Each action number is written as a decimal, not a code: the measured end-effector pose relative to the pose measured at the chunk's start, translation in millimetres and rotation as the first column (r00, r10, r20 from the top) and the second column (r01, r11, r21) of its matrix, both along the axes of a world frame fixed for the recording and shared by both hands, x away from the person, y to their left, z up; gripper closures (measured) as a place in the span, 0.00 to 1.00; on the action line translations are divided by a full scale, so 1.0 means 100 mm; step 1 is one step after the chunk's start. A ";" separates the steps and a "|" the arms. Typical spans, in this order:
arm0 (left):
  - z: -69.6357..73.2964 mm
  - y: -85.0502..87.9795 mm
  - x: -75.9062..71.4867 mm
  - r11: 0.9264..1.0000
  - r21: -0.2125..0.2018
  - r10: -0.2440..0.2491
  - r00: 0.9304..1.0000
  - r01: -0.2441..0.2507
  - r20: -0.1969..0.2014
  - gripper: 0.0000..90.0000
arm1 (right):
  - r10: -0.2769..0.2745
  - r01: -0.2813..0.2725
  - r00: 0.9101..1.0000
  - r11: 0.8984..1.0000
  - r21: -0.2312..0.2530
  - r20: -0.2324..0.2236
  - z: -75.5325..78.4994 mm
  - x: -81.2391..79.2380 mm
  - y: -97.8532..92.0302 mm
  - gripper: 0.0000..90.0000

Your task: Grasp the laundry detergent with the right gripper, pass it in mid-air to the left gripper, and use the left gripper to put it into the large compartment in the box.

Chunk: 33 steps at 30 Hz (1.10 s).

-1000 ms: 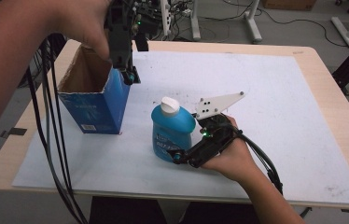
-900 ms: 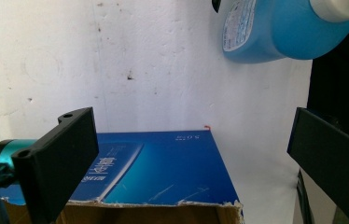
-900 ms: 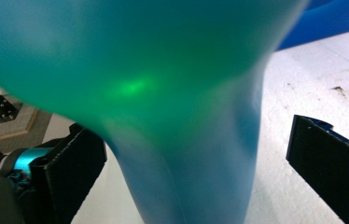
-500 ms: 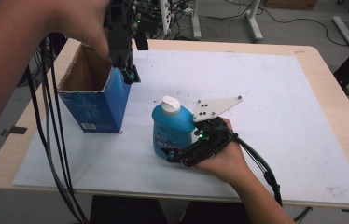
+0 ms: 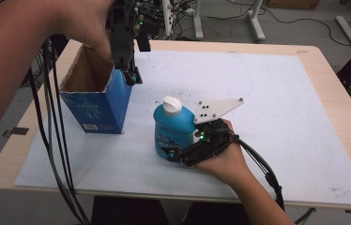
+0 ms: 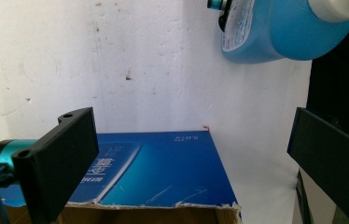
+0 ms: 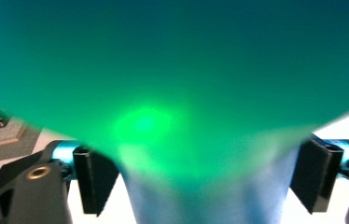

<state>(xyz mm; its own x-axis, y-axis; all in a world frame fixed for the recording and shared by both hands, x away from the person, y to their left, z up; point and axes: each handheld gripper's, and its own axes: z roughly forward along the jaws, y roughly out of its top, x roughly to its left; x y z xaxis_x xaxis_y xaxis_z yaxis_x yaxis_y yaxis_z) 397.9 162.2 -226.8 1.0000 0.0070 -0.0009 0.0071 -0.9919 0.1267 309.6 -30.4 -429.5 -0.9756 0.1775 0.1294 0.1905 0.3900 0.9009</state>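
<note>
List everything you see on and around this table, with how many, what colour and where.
Bottle: one, blue with a white cap, upright near the middle of the table, between the right tongs' jaws.
Box: one, blue cardboard, open at the top, at the table's left.
Mat: one, white, scuffed, covering most of the table.
Table: one, light wood.
Cables: several, black, hanging at the left.
Left tongs: black, jaws open, above the box's right rim.
Right tongs: black with a grey plate, jaws have just been closing around the bottle; contact unclear.
Hands: two, one on each tongs.
</note>
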 end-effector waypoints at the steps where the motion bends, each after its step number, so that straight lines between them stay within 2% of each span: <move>1: 0.00 0.00 0.00 1.000 0.000 0.002 1.000 -0.002 0.001 0.02 | -0.001 0.001 1.000 1.000 0.001 0.004 0.00 0.00 0.00 0.24; 17: -0.01 0.01 0.00 1.000 0.007 0.007 1.000 -0.007 -0.001 0.02 | 0.002 -0.002 1.000 1.000 0.007 0.022 -0.02 0.00 0.01 0.35; 33: -0.02 0.00 0.01 1.000 0.011 0.004 1.000 -0.004 -0.004 0.02 | 0.000 -0.001 0.999 1.000 0.025 0.034 -0.03 -0.01 0.00 0.41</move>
<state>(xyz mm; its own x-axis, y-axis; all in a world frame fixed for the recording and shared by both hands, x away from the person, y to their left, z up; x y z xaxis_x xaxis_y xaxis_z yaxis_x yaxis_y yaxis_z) 398.4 161.8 -228.9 0.9999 0.0108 -0.0046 0.0112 -0.9933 0.1154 308.3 -30.3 -432.9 -0.9796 0.1740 0.1005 0.1593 0.3674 0.9163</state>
